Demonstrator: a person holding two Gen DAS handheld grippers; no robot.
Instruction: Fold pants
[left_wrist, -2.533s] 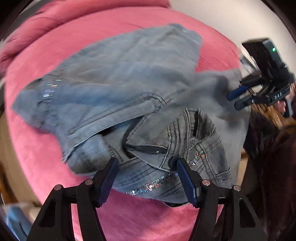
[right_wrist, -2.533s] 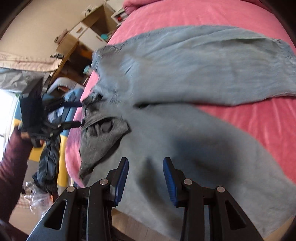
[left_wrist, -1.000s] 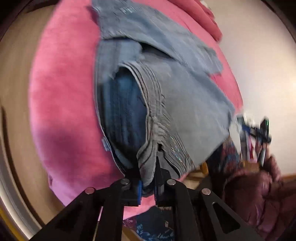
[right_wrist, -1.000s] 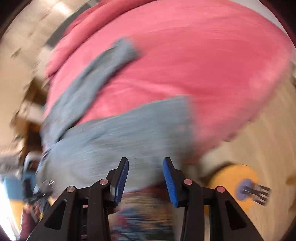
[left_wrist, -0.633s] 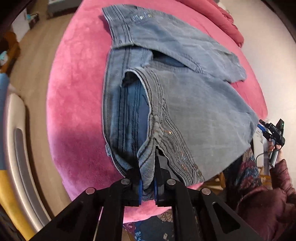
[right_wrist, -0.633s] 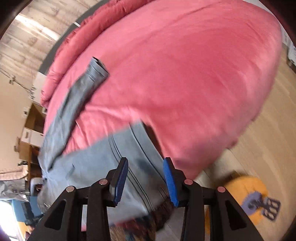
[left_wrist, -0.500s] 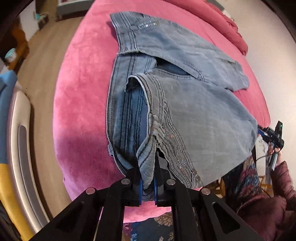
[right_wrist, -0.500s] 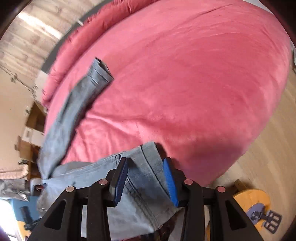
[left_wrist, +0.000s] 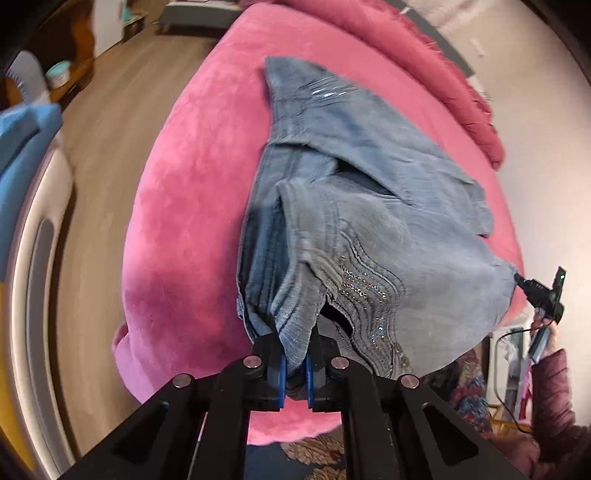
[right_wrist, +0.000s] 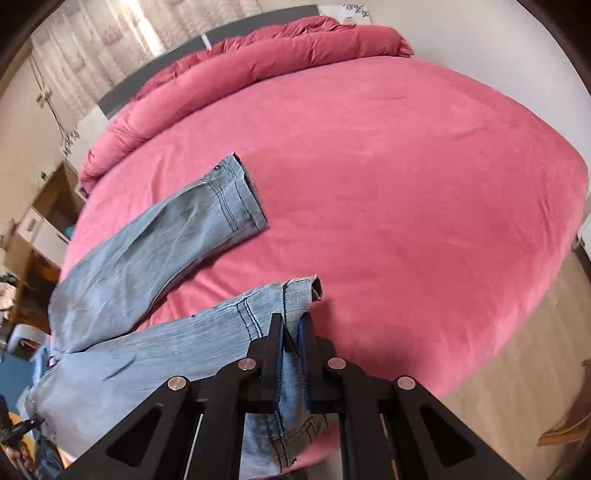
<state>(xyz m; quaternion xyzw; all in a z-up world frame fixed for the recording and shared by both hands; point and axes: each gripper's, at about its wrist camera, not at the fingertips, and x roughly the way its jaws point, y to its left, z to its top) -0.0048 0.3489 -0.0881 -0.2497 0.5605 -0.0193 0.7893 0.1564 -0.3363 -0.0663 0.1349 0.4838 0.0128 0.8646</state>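
Both grippers clamped on jeans over pink bed.

Left gripper (left_wrist: 294, 369) pinches the sequined waistband of the jeans (left_wrist: 362, 236). Right gripper (right_wrist: 291, 363), jaws just closed, grips one leg hem (right_wrist: 295, 295); the other leg (right_wrist: 221, 206) lies beyond, up and leftward, flat on the pink bedspread (right_wrist: 406, 184). Rolled duvet (right_wrist: 258, 62) lies farthest out.

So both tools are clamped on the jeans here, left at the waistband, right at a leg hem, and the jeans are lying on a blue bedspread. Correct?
Not quite: the bedspread is pink, not blue, as the right wrist view shows plainly. The rest holds: the left tool is shut on the waistband of the jeans, and the right tool has just closed on a leg hem.
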